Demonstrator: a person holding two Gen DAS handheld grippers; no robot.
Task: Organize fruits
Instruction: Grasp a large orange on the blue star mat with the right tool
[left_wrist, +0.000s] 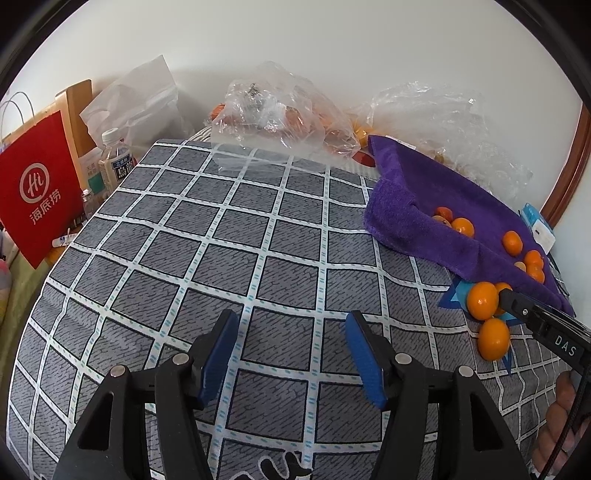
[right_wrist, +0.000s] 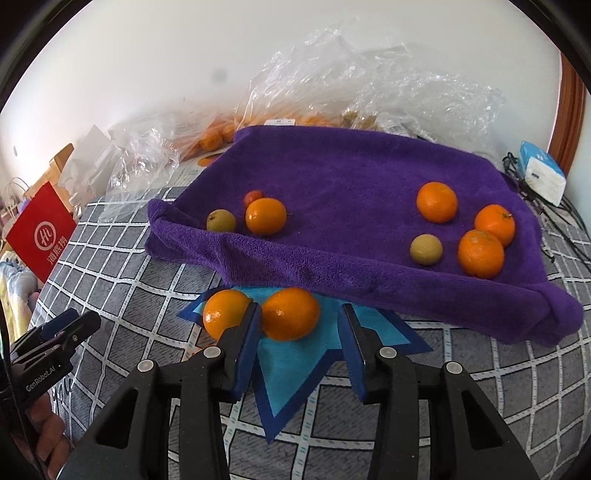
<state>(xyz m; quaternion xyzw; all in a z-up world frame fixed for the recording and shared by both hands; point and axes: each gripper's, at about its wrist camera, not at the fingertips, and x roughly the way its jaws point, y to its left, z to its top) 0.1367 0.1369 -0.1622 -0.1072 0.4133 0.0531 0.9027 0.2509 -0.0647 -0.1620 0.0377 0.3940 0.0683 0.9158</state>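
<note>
The right tool points down at two oranges on a blue star-shaped patch of a checked bed cover, just short of the folded front edge of a purple towel. The nearer orange sits at the fingertips, inside the gap but toward the left finger; that finger's tip is wedged between it and the second orange, which lies outside the gap, touching or nearly touching its neighbour. The tool's fingers stand apart, the right pad clear of the fruit, so nothing is clamped yet. The fruit is close to round, with no long axis to favour; the likely move is a short push ahead and a squeeze, with the risk of nudging the second orange. The left tool hangs well to the left over bare cover, fingers apart and empty, so the right is by far the nearer. On the towel lie more oranges and two duller, yellow-green fruits. Skins look glossy and firm, the towel plush, the cover soft and faintly rippled. Crinkled clear plastic bags line the wall.
</note>
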